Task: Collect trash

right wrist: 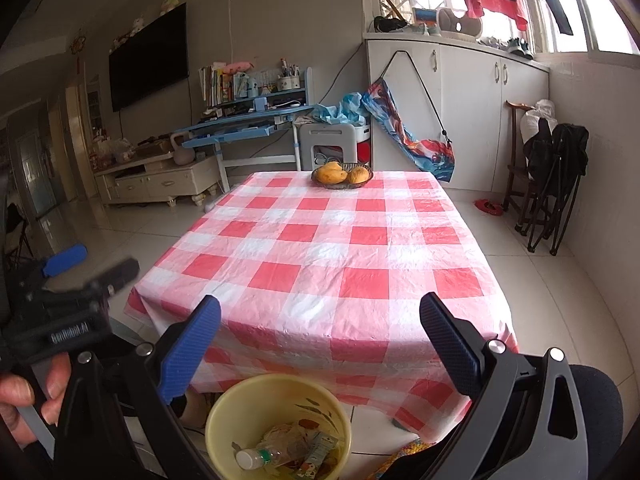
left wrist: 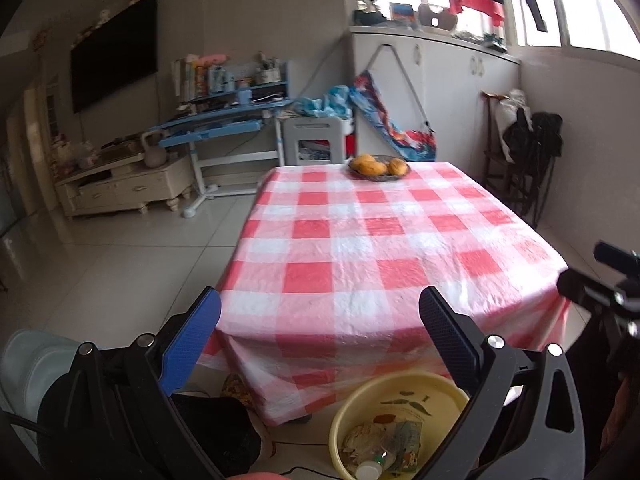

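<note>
A yellow basin (left wrist: pixel 404 390) stands on the floor at the near edge of the table, also in the right wrist view (right wrist: pixel 276 396). It holds trash: crumpled wrappers (left wrist: pixel 384 440), a small plastic bottle (right wrist: pixel 260 457) and a carton (right wrist: pixel 320 450). My left gripper (left wrist: pixel 320 312) is open and empty, held above the table's near edge. My right gripper (right wrist: pixel 320 316) is open and empty over the same edge. The left gripper also shows at the left of the right wrist view (right wrist: pixel 92 268).
The table has a red-and-white checked cloth (right wrist: pixel 320 248). A bowl of yellow fruit (right wrist: pixel 342 176) sits at its far end. A blue desk (right wrist: pixel 248 128), a TV cabinet (right wrist: pixel 160 180), white cupboards (right wrist: pixel 460 100) and folded chairs (right wrist: pixel 552 184) stand around on the tiled floor.
</note>
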### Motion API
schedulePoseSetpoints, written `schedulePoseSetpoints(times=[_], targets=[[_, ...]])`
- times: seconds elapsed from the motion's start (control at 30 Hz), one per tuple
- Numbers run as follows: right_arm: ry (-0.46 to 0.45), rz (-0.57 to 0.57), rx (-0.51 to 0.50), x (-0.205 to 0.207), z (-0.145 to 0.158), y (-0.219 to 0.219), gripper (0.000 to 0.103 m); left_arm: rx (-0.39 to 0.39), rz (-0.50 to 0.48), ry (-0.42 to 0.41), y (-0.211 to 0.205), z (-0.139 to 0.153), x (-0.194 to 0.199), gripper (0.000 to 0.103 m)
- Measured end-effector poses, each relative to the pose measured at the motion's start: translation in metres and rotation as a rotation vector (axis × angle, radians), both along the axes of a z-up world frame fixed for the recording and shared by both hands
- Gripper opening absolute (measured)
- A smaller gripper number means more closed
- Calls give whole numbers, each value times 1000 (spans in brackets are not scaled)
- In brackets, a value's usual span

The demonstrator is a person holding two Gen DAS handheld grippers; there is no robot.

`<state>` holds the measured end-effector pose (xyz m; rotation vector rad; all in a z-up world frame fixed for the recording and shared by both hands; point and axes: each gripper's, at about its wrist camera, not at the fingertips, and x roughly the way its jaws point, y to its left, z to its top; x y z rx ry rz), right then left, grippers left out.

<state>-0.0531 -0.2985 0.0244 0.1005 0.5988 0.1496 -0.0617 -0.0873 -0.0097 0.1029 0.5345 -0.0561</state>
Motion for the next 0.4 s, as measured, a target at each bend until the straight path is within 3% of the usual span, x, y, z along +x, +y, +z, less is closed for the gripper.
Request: schedulePoseSetpoints(times=[0.07, 0.17, 0.23, 0.33, 0.4], targets=[[3, -8, 23, 1, 0, -5, 95, 32, -21, -15, -7, 0, -4, 96], [14, -14, 46, 3, 2, -9, 95, 19, -2, -29, -7, 3, -3, 96], [21, -16, 64, 10, 6, -12, 95, -26, -9, 6, 0, 6, 4, 96], [44, -12, 68, 25, 7, -17, 95, 16, 33, 82, 4, 2, 14, 96], [56, -9, 62, 38, 8, -19, 95, -29, 40, 130, 12, 0, 21, 96]])
